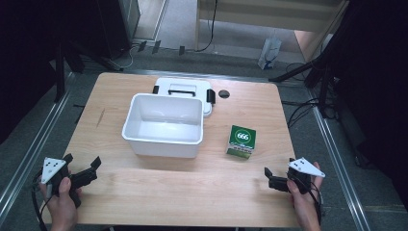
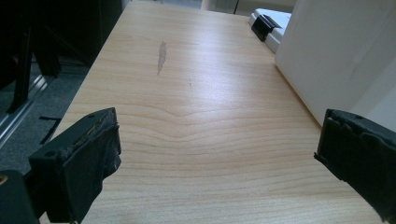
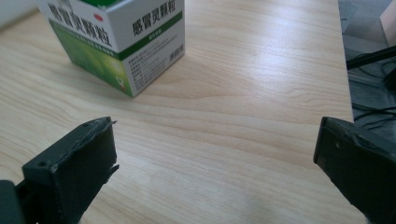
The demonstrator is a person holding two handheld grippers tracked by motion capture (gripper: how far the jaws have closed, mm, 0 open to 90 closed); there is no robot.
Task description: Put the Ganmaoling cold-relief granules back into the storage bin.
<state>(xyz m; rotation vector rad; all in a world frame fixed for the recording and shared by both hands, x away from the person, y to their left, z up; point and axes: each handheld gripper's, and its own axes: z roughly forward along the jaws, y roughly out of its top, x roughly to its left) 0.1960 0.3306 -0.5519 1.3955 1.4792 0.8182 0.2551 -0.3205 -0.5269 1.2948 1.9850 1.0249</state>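
A white open bin (image 1: 163, 126) stands mid-table, its inside bare. Its white lid (image 1: 185, 89) with black latches lies flat right behind it. To the bin's right stands a small green-and-white box (image 1: 241, 141) marked 666. A hand holds my left gripper (image 1: 82, 161) open at the table's near left corner, with nothing between its jaws. In the left gripper view the gripper (image 2: 219, 140) faces bare wood, with the bin's wall (image 2: 336, 51) at the right. My right gripper (image 1: 280, 167) is open at the near right. It (image 3: 215, 144) points toward the box (image 3: 121, 42), a short way off.
The wooden table (image 1: 159, 187) has a dark round hole (image 1: 224, 93) near its far edge and a faint scuff (image 2: 161, 56) at the left. Metal rails and cables run along the floor on both sides. A white bag (image 1: 269, 52) stands on the floor beyond the table.
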